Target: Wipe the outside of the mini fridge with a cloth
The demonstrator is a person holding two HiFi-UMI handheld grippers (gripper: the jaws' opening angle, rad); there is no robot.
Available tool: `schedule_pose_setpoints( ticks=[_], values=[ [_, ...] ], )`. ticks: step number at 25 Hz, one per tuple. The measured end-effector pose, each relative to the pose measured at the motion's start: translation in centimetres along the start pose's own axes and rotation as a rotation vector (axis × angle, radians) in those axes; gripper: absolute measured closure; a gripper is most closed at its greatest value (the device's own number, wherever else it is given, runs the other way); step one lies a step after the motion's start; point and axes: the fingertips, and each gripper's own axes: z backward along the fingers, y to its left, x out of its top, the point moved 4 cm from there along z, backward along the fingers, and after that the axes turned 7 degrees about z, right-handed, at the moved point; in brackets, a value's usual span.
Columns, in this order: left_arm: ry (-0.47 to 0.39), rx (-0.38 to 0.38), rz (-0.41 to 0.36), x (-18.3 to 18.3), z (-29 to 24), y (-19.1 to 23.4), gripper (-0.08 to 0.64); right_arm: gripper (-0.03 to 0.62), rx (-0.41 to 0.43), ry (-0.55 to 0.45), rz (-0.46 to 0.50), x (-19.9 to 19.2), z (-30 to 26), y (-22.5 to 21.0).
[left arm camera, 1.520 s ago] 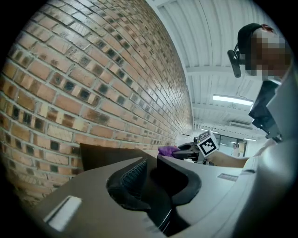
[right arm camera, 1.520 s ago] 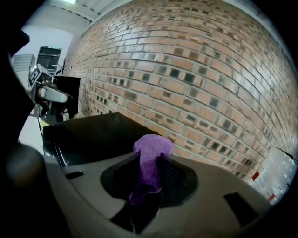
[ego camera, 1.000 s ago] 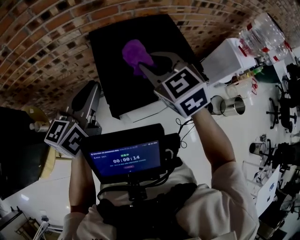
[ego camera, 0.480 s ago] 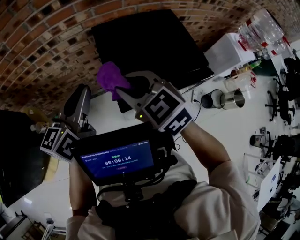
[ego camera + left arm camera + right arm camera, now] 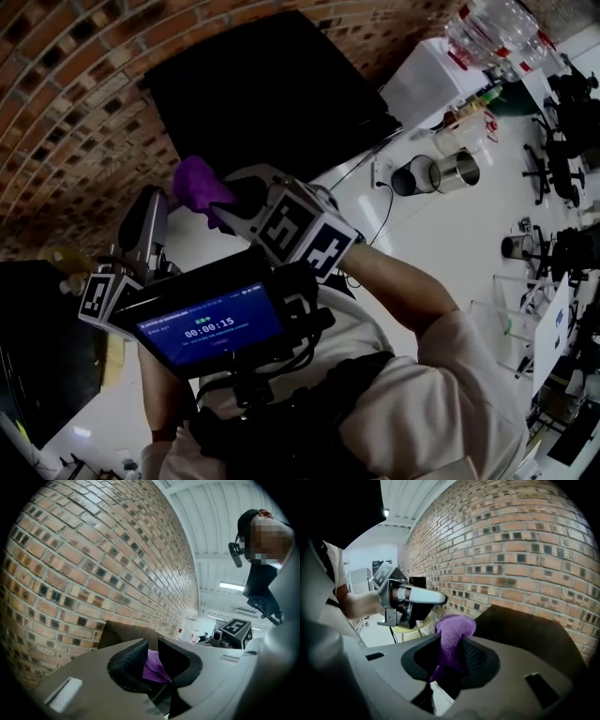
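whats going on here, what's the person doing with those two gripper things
A person holding two grippers stands at a black mini fridge by a brick wall. The right gripper is shut on a purple cloth, held up near the fridge, not touching it. The left gripper points at the wall; something purple shows between its jaws, grip unclear.

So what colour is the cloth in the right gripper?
The cloth is solid purple, with no pattern; it shows best in the right gripper view.
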Motion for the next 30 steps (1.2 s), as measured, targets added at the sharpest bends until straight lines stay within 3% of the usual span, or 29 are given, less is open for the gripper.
schedule_pose_setpoints(
  ticks=[7,30],
  values=[
    [0.017,-0.034,-0.013,-0.5,-1.7,-1.8,0.506,0.48,-0.037,0.01,-0.016,-1.5,2.2,-1.5],
    [0.102,-0.107,-0.089,-3.5,-10.0,-10.7,0.506,0.48,-0.286,0.031,-0.081,-10.5,13.2,-11.0]
  ],
)
